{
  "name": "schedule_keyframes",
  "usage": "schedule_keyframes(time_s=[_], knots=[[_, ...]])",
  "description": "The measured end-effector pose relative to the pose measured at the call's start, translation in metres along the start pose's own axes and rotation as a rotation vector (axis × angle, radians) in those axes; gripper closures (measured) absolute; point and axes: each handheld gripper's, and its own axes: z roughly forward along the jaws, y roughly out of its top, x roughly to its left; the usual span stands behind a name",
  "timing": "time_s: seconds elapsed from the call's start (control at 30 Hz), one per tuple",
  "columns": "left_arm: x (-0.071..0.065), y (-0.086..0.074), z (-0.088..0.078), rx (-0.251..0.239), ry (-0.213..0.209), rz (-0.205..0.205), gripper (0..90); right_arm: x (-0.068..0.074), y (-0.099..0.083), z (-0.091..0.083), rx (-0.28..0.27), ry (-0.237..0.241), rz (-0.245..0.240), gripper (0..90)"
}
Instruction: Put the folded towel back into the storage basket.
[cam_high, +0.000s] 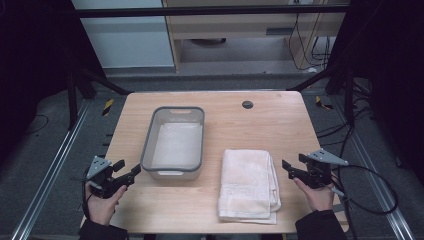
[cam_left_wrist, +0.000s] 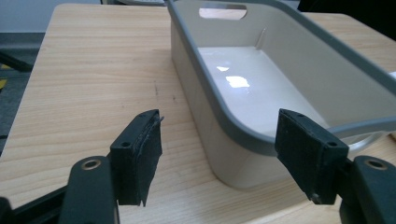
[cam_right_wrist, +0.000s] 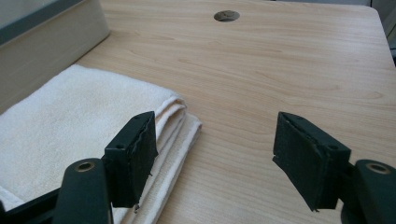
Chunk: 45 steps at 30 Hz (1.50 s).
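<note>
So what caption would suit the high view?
Two open hand-held grippers, left and right, flank a grey tub and folded towel.

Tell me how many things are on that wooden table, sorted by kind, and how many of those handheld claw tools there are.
Plastic tub: 1
Folded towel: 1
Handheld grippers: 2, the left gripper and the right gripper, both open
Total: 4

Wide bare wood runs along the table's far-right corner and right edge, open for passing. The grey-rimmed tub blocks the middle-left, the folded towel fills the near-middle, and a narrow lane splits them.
</note>
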Motion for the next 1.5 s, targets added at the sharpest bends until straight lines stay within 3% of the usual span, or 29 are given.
schedule_keyframes(time_s=[0.1, 0.33, 0.57, 0.83, 1.23, 1.5], knots=[[-0.002, 0.005, -0.002, -0.008, -0.013, -0.012, 31.1, 0.001, 0.002, 0.0, -0.006, 0.004, 0.006, 30.8], [-0.006, 0.012, -0.003, -0.012, -0.01, 0.011, 31.7, 0.003, 0.01, -0.003, -0.018, 0.009, 0.011, 33.1], [-0.009, 0.018, -0.006, -0.027, -0.015, 0.011, 32.2, 0.002, 0.017, -0.008, -0.052, 0.01, 0.02, 34.6], [-0.014, 0.025, -0.007, -0.039, -0.019, 0.018, 33.7, 0.004, 0.025, -0.008, -0.052, 0.021, 0.015, 34.8], [-0.031, 0.034, -0.004, -0.046, -0.033, 0.047, 34.8, 0.01, 0.036, -0.002, -0.046, 0.037, -0.004, 33.9], [-0.052, 0.042, 0.002, -0.05, -0.068, 0.081, 34.9, 0.017, 0.045, 0.004, -0.042, 0.05, -0.015, 33.6]])
